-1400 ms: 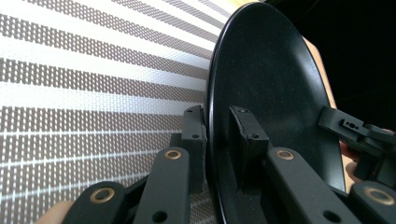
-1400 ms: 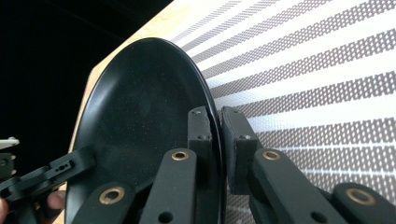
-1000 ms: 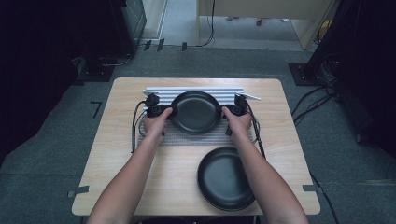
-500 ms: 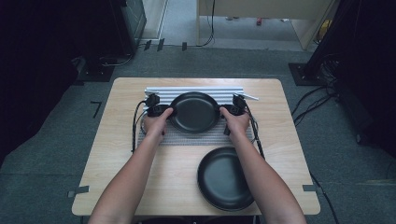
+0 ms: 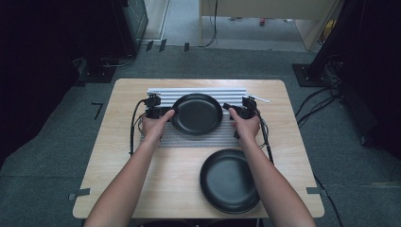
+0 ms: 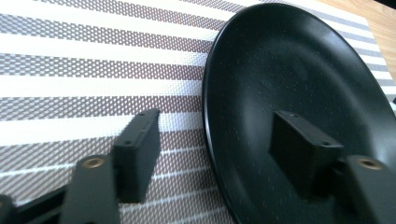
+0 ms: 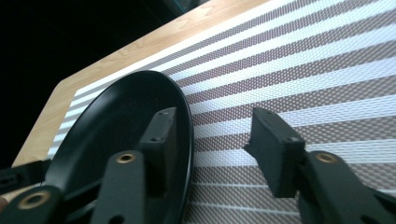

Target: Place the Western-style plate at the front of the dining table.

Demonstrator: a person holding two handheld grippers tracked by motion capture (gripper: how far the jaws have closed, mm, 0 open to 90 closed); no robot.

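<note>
High view, plates: two black plates, one (image 5: 196, 114) flat on the striped placemat (image 5: 189, 138), the other (image 5: 230, 180) on the bare wooden surface (image 5: 113, 161) nearer the person.
Placemats: one.
Left tool (image 5: 163, 112): at the mat plate's left rim, jaws just opened, rim between them, pads clear of it.
Right tool (image 5: 232, 111): at its right rim, jaws likewise just opened, one over the plate, one outside.
Arms: both forearms reach forward, hands level, flanking the plate.
</note>
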